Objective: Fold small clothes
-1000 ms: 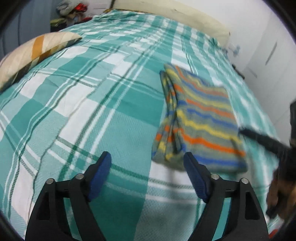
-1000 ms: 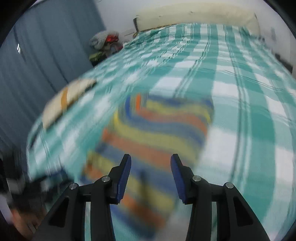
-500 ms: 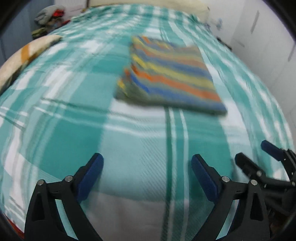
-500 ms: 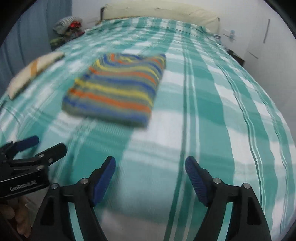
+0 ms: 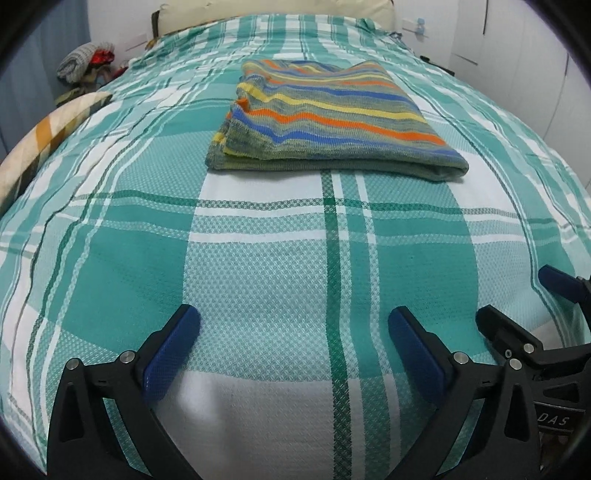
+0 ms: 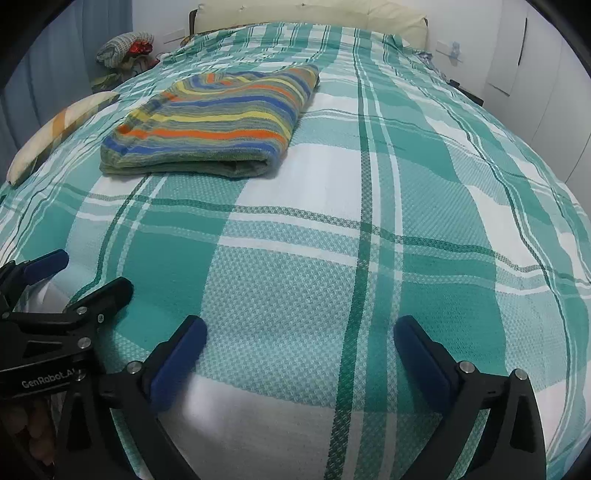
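Note:
A folded striped garment (image 5: 325, 118), with orange, blue and yellow bands on grey-green, lies flat on the green plaid bedspread (image 5: 277, 266). It also shows in the right wrist view (image 6: 210, 125), far left of centre. My left gripper (image 5: 293, 325) is open and empty, low over the bed's near end, well short of the garment. My right gripper (image 6: 299, 332) is open and empty beside it. Each gripper shows at the edge of the other's view: the right one (image 5: 517, 306) and the left one (image 6: 70, 273).
A striped cream pillow (image 5: 48, 136) lies at the bed's left edge. A pile of clothes (image 5: 85, 62) sits at the far left corner. A cream headboard cushion (image 6: 310, 14) lines the far end. White cupboard doors (image 6: 546, 85) stand to the right.
Both grippers have pulled back from the garment toward the bed's near end. The right gripper has opened wide. The garment stays folded where it lay.

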Tool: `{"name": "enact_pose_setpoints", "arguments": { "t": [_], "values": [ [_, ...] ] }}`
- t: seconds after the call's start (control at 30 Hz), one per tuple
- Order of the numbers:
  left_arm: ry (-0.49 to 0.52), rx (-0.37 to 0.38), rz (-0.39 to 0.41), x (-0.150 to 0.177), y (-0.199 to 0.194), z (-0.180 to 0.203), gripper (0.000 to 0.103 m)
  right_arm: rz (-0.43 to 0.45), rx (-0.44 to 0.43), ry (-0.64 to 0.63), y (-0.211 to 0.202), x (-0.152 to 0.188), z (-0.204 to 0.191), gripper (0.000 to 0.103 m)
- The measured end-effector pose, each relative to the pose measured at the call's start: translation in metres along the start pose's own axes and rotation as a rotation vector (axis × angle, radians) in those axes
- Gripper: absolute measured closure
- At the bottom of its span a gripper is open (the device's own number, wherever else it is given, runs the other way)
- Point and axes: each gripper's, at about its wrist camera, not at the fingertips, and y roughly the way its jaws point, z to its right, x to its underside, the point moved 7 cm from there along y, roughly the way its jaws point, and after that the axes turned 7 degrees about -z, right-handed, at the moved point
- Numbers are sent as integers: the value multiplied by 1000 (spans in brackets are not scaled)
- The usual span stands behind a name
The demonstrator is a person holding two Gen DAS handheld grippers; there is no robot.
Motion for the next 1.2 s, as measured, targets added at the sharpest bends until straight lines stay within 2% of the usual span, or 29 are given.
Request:
{"name": "enact_pose_setpoints", "arguments": {
  "t": [0.3,0.37,0.43,0.47,0.53,0.6,0.7,0.77,0.83,0.9,1.0,1.1,1.17,1.2],
  "values": [
    [6,-6,-2,0,1,1,1,-6,-3,-3,3,1,-1,0],
    [22,11,-29,-1,-2,2,1,-13,-12,-5,2,1,-1,0],
    [55,63,-89,-3,-11,0,2,-38,-47,-4,0,0,1,1],
    [57,102,-108,-7,-18,-6,2,-62,-92,-12,-5,-2,4,2],
    [27,153,-84,-23,-32,-21,2,-64,-161,-1,-14,-10,12,4],
    [-31,205,-42,-55,-43,-41,2,-34,-238,37,-23,-32,28,9],
    [-101,288,-26,-114,-38,-58,2,-4,-358,82,-23,-80,43,14],
    [-108,303,-39,-150,-19,-62,2,-6,-494,139,-11,-122,46,20],
    [-111,276,-66,-175,7,-67,2,-18,-567,160,5,-150,45,23],
    [-123,278,-102,-185,29,-72,3,-28,-605,172,25,-173,44,24],
    [-145,326,-149,-191,58,-72,4,-60,-690,223,60,-198,40,33],
    [-172,355,-143,-199,75,-69,7,-96,-814,257,86,-212,25,42],
    [-183,378,-140,-209,83,-63,35,-95,-852,291,101,-219,12,43],
    [-186,409,-159,-212,87,-58,79,-89,-852,305,104,-221,10,48]
  ]
}}
